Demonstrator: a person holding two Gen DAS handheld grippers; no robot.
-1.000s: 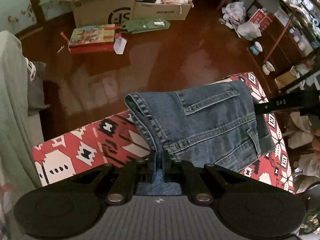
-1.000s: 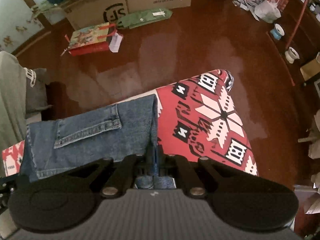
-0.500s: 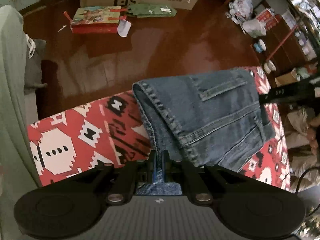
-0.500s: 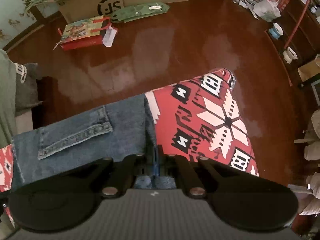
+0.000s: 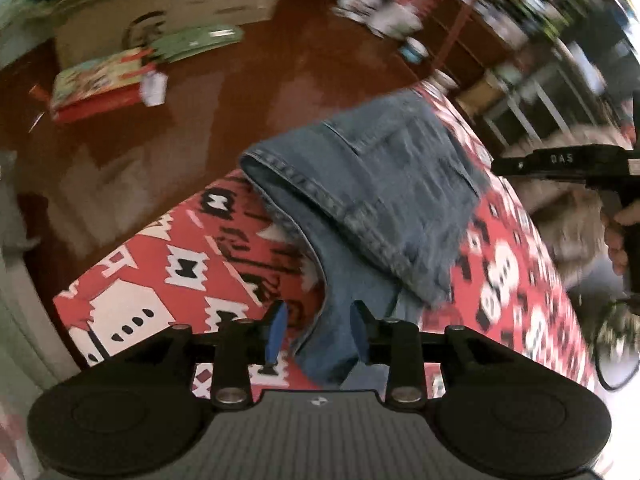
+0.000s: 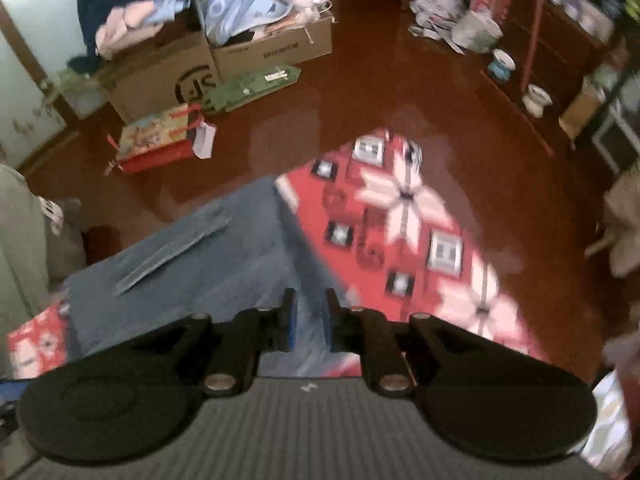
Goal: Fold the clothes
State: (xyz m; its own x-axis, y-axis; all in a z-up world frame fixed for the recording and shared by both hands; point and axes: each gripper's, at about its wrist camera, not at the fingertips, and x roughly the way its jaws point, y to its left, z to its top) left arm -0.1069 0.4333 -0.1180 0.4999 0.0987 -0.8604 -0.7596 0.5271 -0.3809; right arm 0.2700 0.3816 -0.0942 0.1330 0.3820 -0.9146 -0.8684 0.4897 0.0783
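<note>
Folded blue jeans lie on a table covered with a red, white and black patterned cloth. My left gripper hangs over the near fold, pointing steeply down. Its jaws are opening: the denim edge lies between them, and the left pad stands off the cloth. In the right wrist view the jeans spread to the left. My right gripper is over their right edge, its jaws opening narrowly with denim showing in the gap. A hand holds the right gripper at the far right of the left wrist view.
Beyond the table is dark red floor. Cardboard boxes full of clothes, a red gift bag and a green bag lie there. Shelves and clutter stand at the right, and grey-green fabric hangs at the left.
Both grippers were shut on the denim's edges; now their jaws have parted and the jeans rest on the cloth. Both views have swung and are blurred by motion.
</note>
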